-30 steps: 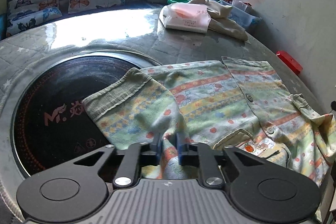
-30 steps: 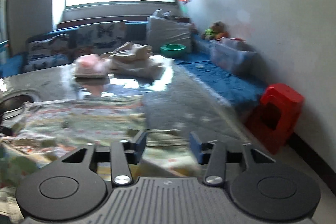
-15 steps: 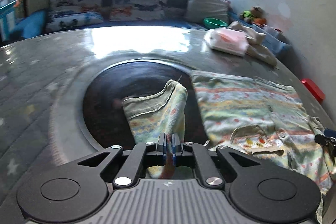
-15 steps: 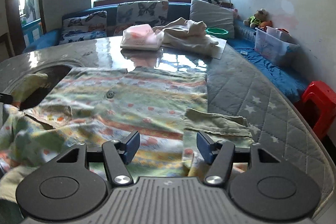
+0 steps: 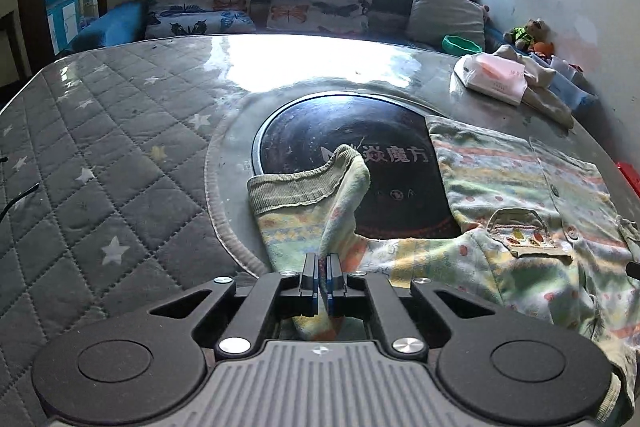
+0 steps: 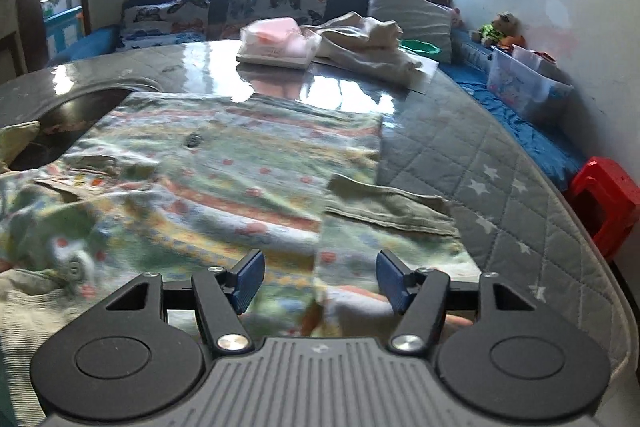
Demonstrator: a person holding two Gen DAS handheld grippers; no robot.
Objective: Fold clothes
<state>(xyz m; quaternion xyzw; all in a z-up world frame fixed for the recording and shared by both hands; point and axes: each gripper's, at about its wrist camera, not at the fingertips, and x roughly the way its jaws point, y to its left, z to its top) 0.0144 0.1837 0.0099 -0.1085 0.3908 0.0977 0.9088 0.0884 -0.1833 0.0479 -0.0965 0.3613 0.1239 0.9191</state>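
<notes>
The patterned shirt (image 5: 516, 187) is lying buttoned-side up on the quilted bench (image 5: 100, 155), its body spread flat beside and partly over the dark round hotplate (image 5: 340, 147) set into the top. The left hand-held gripper (image 5: 322, 281) is pinching the left sleeve (image 5: 308, 211) along its length, jaws pressed together on the cloth, with the ribbed cuff (image 5: 304, 183) draping over the hotplate's rim. The right hand-held gripper (image 6: 320, 281) is hovering with jaws wide apart just above the right sleeve (image 6: 384, 223), gripping nothing.

The step in hand looks like folding the sleeves across the body. To do it well, the left one should be lifting only enough to clear the bench, then carrying the sleeve over the chest pocket (image 5: 520, 231) so the cuff lands flat, not bunched. The right one should be closing on the sleeve near its cuff (image 6: 392, 205), taking a single layer so the shirt body is not dragging along.
</notes>
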